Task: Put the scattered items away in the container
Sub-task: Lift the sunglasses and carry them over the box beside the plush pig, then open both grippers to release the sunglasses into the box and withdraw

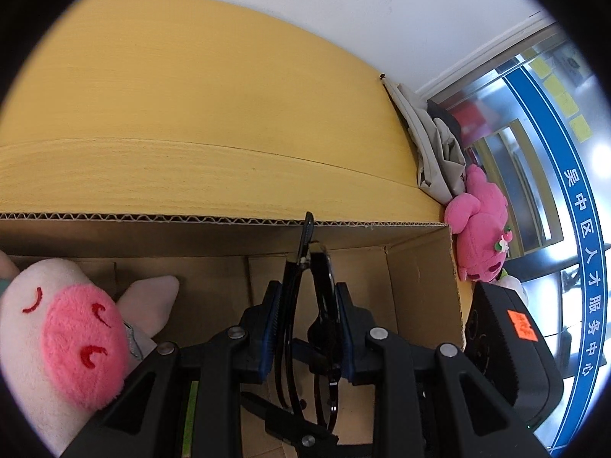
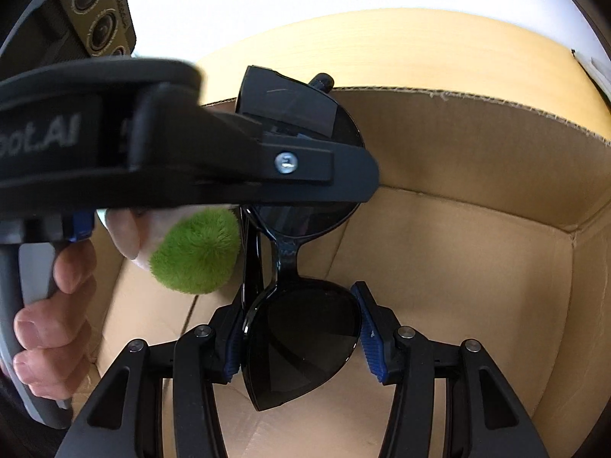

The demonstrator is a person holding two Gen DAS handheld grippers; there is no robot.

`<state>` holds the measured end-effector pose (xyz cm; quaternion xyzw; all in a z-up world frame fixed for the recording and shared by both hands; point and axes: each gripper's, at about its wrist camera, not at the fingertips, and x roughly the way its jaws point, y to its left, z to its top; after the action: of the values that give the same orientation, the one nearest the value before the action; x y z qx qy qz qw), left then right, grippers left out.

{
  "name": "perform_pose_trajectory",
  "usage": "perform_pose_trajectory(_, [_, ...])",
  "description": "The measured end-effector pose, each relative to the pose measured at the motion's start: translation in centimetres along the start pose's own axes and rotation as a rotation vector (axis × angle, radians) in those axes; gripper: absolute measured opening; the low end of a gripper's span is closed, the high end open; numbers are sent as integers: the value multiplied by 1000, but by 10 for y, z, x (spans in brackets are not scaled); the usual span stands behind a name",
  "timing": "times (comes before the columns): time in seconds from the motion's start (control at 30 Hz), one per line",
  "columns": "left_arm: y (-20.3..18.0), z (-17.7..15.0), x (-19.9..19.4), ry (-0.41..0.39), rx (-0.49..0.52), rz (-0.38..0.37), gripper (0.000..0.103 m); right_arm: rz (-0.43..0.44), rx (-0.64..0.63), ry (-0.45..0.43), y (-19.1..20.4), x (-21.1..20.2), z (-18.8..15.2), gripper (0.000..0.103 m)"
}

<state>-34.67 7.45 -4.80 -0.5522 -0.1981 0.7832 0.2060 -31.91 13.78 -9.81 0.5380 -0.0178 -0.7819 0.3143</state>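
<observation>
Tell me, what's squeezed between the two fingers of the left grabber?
The black sunglasses sit between the left gripper fingers, above the cardboard box, in the left wrist view.

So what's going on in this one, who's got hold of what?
A person is holding black sunglasses over an open cardboard box, with both grippers on them. The right gripper has its jaws around one lens; the left gripper clamps the frame. A pig plush already sits in the box; a pink plush lies outside.

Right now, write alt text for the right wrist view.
Black sunglasses sit between the right gripper pads above an open cardboard box. The left gripper reaches across from the left and covers the upper lens; a green plush shows beneath.
</observation>
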Motion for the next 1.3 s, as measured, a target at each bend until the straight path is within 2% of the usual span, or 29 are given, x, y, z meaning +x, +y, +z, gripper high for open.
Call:
perform_pose_trajectory(0.17, [-1,0,1,-3,15,25,27,20,30,-4,3,2,-10,57])
perform_pose_trajectory(0.23, [-2,0,1,-5,22,25,33,39,47,-14,3,2,-14,72])
perform_pose_trajectory(0.3, [-5,0,0,-12,28,28,36,46,63,-25,3,1,-19,82])
perform_pose_trajectory(0.43, [-8,0,-6,-34,27,19,45,49,78,-39,2,-1,-28,86])
perform_pose_trajectory(0.57, [-9,2,-21,-67,23,15,47,30,82,-47,3,-6,-38,88])
perform_pose_trajectory(0.8, [-28,-11,-67,-153,72,36,48,-61,72,-79,8,-31,-57,90])
perform_pose_trajectory(0.97, [-43,-41,-108,-207,126,56,48,-140,43,-136,20,-67,-72,90])
perform_pose_trajectory(1.07, [-53,-70,-133,-238,170,74,53,-182,8,-184,3,-85,-27,93])
perform_pose_trajectory(1.13, [-58,-95,-150,-267,198,93,55,-223,-39,-223,26,-119,-70,95])
perform_pose_trajectory(1.17, [-60,-108,-158,-286,208,107,58,-238,-54,-242,32,-128,-77,96])
perform_pose_trajectory(1.23, [-64,-136,-172,-337,228,158,73,-286,-73,-285,59,-152,-97,102])
perform_pose_trajectory(1.3, [-71,-173,-186,-410,259,248,78,-352,-86,-333,80,-165,-116,103])
